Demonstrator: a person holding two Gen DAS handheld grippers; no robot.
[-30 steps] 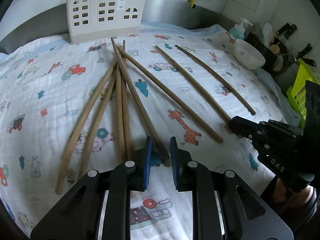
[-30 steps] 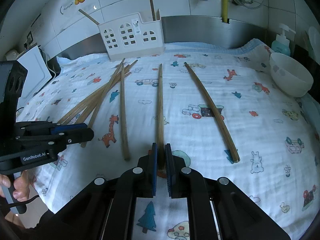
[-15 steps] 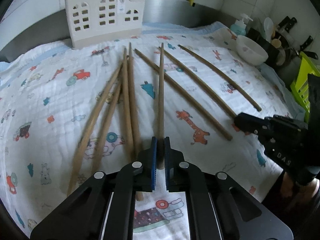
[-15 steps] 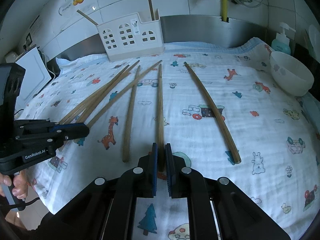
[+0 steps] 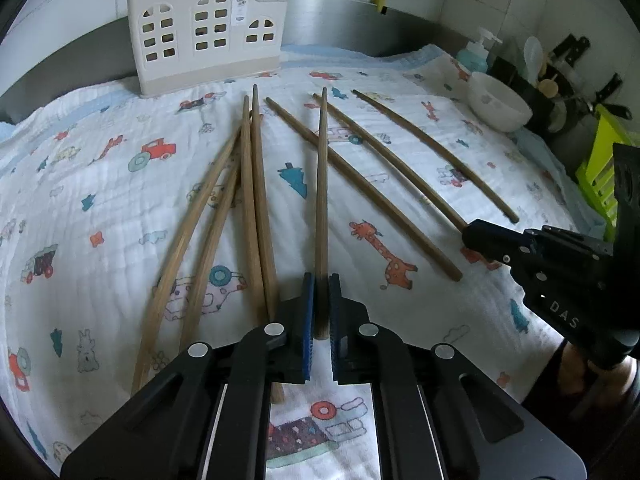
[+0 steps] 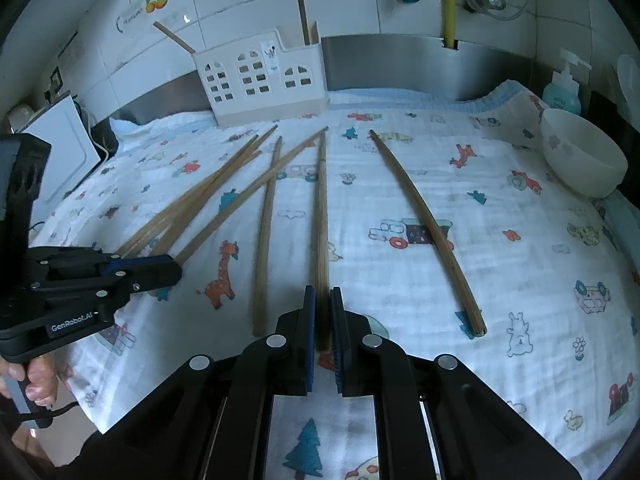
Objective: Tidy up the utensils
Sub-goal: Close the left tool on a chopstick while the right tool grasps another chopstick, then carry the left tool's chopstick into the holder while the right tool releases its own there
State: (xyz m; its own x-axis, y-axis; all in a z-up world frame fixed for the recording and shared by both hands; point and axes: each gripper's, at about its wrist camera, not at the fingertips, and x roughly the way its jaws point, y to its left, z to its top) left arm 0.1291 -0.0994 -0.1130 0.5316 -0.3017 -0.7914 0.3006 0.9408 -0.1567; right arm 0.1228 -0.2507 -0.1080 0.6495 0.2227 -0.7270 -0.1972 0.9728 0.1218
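Note:
Several long wooden chopsticks lie on a printed cloth (image 5: 100, 184). My left gripper (image 5: 319, 292) is shut on the near end of one chopstick (image 5: 321, 184), which points away toward the white utensil holder (image 5: 208, 32). My right gripper (image 6: 322, 304) is shut on the near end of another chopstick (image 6: 321, 216). The right gripper also shows in the left wrist view (image 5: 536, 252), and the left gripper in the right wrist view (image 6: 132, 272). The holder (image 6: 260, 76) stands at the back with two sticks in it.
A white bowl (image 6: 580, 152) and a soap bottle (image 6: 564, 88) stand at the far right. A steel backsplash and taps run along the back wall. A loose bent chopstick (image 6: 428, 224) lies right of my right gripper. A green rack (image 5: 600, 176) is at the right edge.
My left gripper has closed on a chopstick and swung it away from the pile to point straight ahead. The right gripper has kept its grip and hardly moved.

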